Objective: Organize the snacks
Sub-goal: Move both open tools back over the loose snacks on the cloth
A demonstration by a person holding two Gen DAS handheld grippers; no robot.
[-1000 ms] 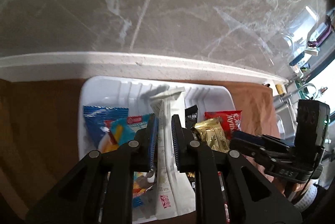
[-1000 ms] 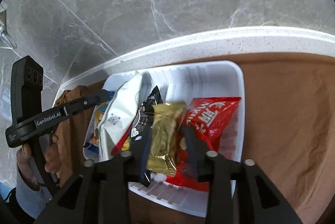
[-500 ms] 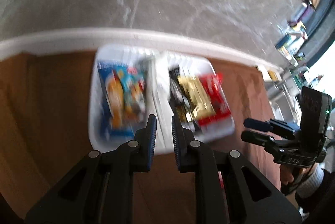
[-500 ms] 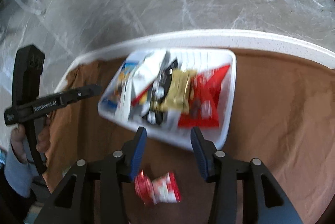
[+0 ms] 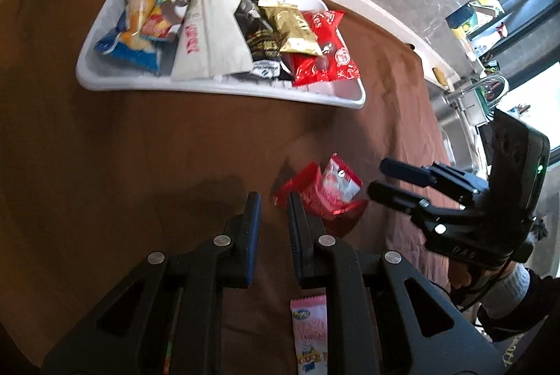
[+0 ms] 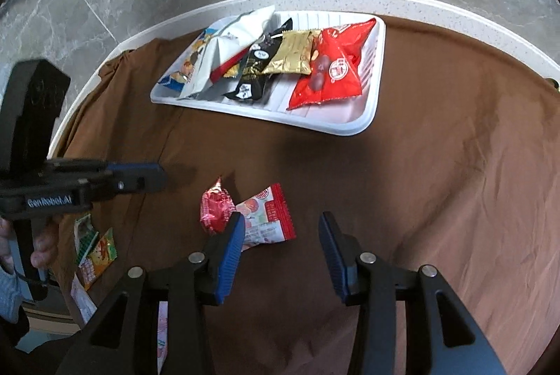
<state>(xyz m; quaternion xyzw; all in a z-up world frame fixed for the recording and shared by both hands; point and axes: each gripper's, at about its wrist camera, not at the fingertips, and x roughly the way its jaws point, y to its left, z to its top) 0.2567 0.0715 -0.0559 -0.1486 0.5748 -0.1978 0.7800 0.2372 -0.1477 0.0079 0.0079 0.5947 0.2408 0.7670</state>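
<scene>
A white tray (image 5: 224, 88) (image 6: 336, 126) at the back of the brown cloth holds a blue chip bag (image 5: 134, 25), a white packet (image 5: 210, 35), a black one, a gold one (image 6: 292, 58) and a red one (image 6: 332, 70). A loose red-and-white packet (image 5: 325, 189) (image 6: 266, 221) lies on the cloth, a red foil sweet (image 6: 215, 210) beside it. My left gripper (image 5: 273, 210) (image 6: 162, 177) hovers shut and empty just left of that packet. My right gripper (image 6: 281, 221) (image 5: 378, 179) stands open above the packet's right end, holding nothing.
A pink sachet (image 5: 309, 322) lies on the cloth under my left gripper. Green and orange packets (image 6: 94, 245) sit near the table's left edge. A marble floor lies beyond the round white table rim (image 6: 455, 14). Shelves and a sink (image 5: 483, 95) stand to the right.
Both grippers have drawn back from the tray toward the near side of the table. The right jaws stand wider, with the gold packet left in the tray. The loose packets have come into view.
</scene>
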